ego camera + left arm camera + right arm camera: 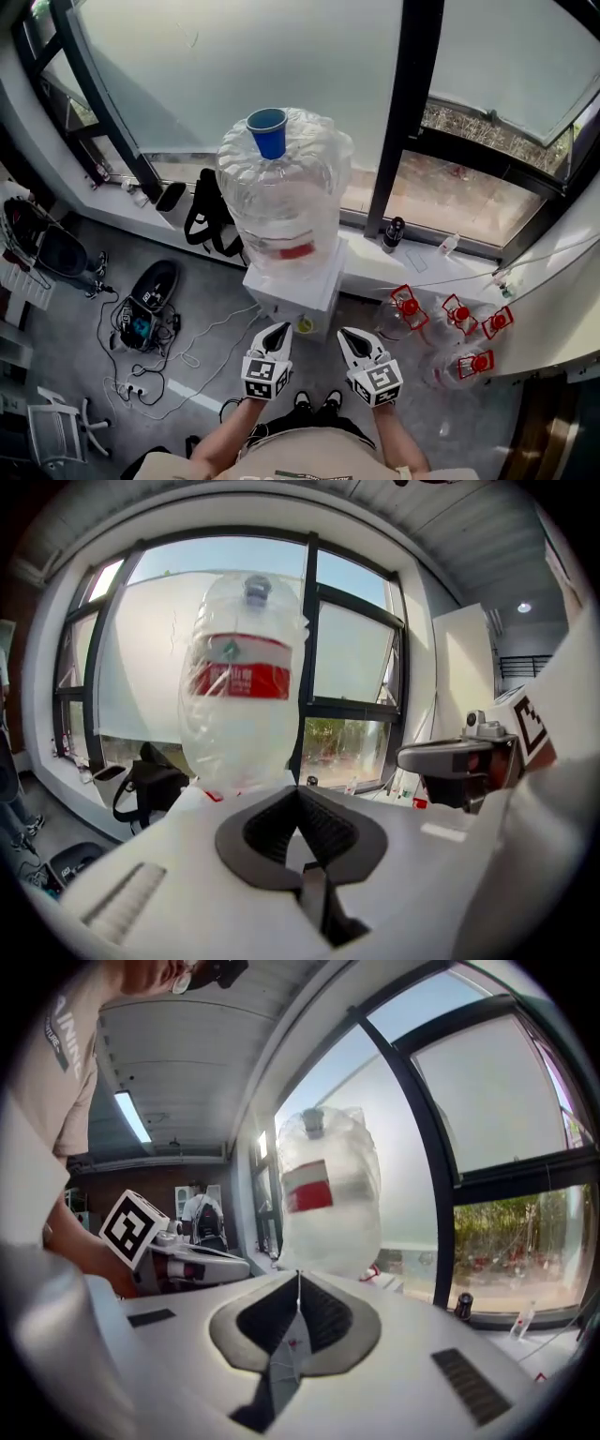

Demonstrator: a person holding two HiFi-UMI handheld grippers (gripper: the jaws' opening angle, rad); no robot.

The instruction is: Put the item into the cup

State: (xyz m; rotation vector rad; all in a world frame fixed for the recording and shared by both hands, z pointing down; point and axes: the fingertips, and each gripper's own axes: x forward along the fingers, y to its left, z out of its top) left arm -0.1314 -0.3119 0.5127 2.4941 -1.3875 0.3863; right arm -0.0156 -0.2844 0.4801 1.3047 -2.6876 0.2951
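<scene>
Where the jug (281, 216) peaks, a cup (267, 131) sits.

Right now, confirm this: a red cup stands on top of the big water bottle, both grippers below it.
Wrong colour: the head view shows the cup is blue. It does stand on top of the big water bottle, with the left gripper and right gripper below it.

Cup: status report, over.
Left claw shut, empty. Right claw shut on thin white item. Cup atop bottle, ahead. Nothing in the way.
</scene>
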